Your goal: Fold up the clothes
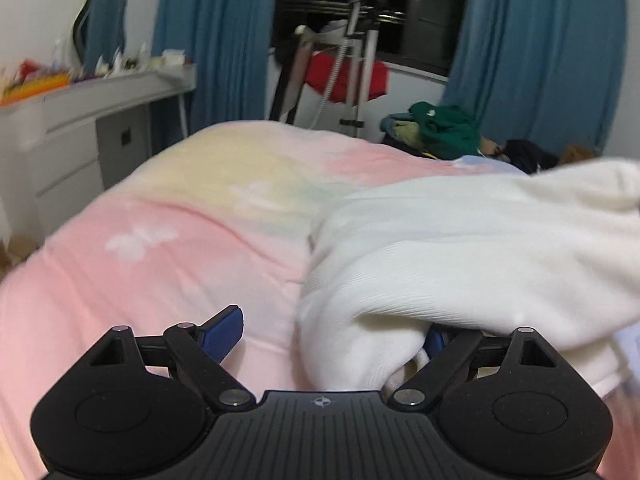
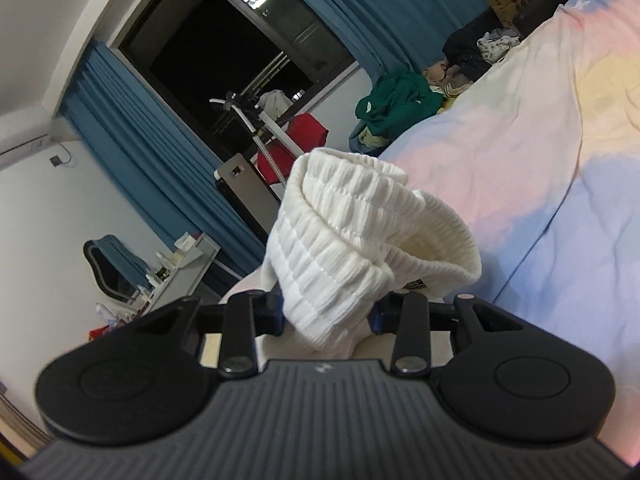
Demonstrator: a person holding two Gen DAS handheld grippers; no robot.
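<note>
The white sweater (image 1: 460,248) on the bed (image 1: 180,220) looks soft, light and floppy, so its ribbed edge is best to pinch, where the right tool (image 2: 328,312) is closed on it while the left tool (image 1: 332,332) is wide open, its right finger under a fold.

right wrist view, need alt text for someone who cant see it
The right gripper holds a bunched white ribbed garment between its fingers, raised in front of the tilted camera. Behind it lies a bed with a pastel pink, yellow and blue blanket, with blue curtains beside a dark window.
</note>
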